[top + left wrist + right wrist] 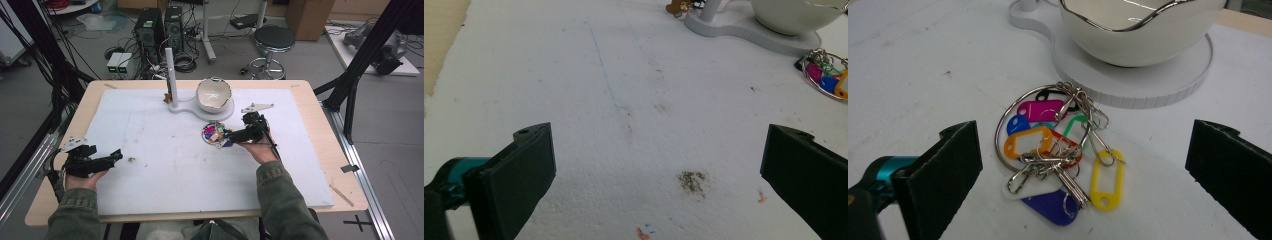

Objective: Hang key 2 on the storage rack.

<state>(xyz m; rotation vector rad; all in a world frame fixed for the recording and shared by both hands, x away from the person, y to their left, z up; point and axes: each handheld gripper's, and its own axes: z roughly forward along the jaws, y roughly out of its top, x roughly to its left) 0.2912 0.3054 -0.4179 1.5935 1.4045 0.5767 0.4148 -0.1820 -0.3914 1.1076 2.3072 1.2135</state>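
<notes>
Keyring bunch (pixel 1058 155): lay on the white-covered counter (pixel 165 165), at about 1 o'clock from its centre, touching the stand's round base (pixel 1148 85) just at 6 o'clock of the bowl.
Bowl (pixel 213 94): white, sat on that base, beside an upright white post (pixel 169 75).
Right gripper (pixel 239 135): released, jaws wide apart, flanking the coloured tags without touching them.
Left gripper (pixel 112 157): released too, over bare surface at 8 o'clock, well apart from the keyrings.

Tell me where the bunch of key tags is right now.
The bunch of key tags lies on the white foam board, just before the white bowl, between the right gripper's open jaws.
</notes>
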